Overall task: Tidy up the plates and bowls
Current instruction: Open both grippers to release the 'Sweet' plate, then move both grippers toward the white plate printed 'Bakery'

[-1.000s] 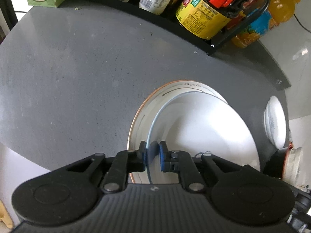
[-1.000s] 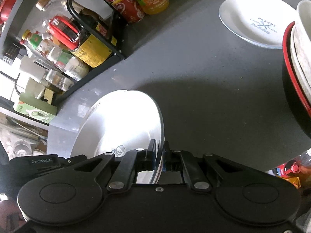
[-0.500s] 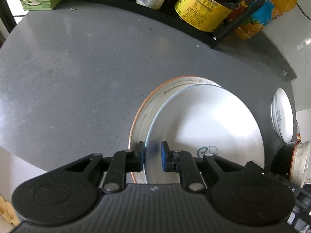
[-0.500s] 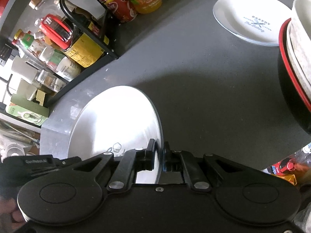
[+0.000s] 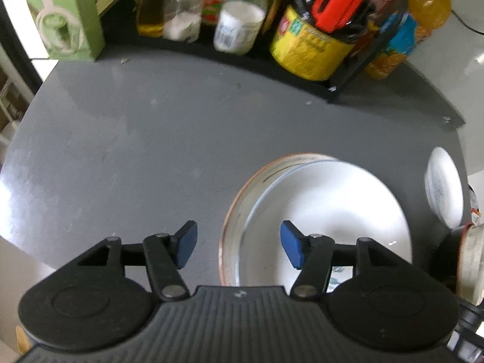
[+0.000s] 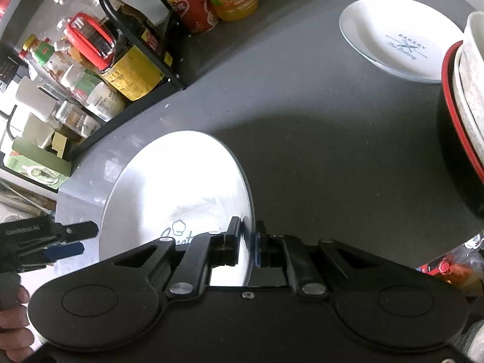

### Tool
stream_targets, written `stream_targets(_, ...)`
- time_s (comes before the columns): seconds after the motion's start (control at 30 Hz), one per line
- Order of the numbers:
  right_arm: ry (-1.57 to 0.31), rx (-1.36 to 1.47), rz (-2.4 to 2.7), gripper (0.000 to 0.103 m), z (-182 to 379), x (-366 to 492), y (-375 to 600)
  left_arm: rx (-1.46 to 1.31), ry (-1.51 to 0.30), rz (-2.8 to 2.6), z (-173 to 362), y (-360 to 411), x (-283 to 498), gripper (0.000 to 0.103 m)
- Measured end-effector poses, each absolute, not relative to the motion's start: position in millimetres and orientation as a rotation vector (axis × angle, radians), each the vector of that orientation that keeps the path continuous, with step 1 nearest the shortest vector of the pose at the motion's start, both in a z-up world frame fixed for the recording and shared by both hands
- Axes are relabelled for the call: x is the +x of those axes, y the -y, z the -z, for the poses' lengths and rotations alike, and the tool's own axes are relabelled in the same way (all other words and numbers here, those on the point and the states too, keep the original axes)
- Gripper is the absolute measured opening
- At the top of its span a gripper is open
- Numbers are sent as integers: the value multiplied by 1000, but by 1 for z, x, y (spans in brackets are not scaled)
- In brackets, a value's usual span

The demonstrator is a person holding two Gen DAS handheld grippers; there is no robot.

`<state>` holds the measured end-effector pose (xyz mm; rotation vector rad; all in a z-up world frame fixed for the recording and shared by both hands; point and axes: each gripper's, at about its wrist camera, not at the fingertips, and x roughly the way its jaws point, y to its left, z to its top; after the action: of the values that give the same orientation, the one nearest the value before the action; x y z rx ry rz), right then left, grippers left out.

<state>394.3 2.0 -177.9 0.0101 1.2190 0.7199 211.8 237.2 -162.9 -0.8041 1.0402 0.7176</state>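
On the grey table, near edge: white plate (image 5: 329,211) sits on top of an orange-rimmed plate (image 5: 239,199), so a two-plate stack is started.
Left gripper (image 5: 239,246): jaws spread wide, blue pads either side of the stack's near-left rim, touching nothing; holds nothing.
Right gripper (image 6: 248,242): clamped on the near-right rim of the white plate (image 6: 178,187); the orange-rimmed one is hidden under it in this view.
Plate seating: can't tell if the top plate is fully flat or a bit tilted; edges blurred.
Far right: loose white plate with "BAKERY" print (image 6: 396,39) alone on the table, well apart from the stack.
Right edge: bowls nested in a red-rimmed black bowl (image 6: 453,115); looks already grouped.
Far side: rack of bottles and jars (image 5: 305,39), not part of the job.
Done, my read: two plates stacked, bowls nested.
Left, my read: let go with the right, then bring the BAKERY plate onto the stack.
Progress: roughly past halfway.
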Motion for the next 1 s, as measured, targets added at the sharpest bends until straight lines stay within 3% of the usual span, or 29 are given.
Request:
stream_targets(0.17,-1215,-33,-722,10,180,391,-9,-796,-1094,-726,180,-239,210,59)
stream_targets(0.67,-1186,-133,-718,33,170,391,-17,-832,-1068,-762,178,-248,201,59)
stream_targets(0.83,-1149,-152,-738,50,155,392,-13,-802,-1055,-750,160,-240,209,63)
stream_targets(0.87,-1143,-156,-742,51,152,392,-11,-798,-1050,-740,156,-237,212,67)
stream_targets(1.0,-1113,-164,-750,71,138,395,-6,-761,-1041,-715,141,-227,224,79)
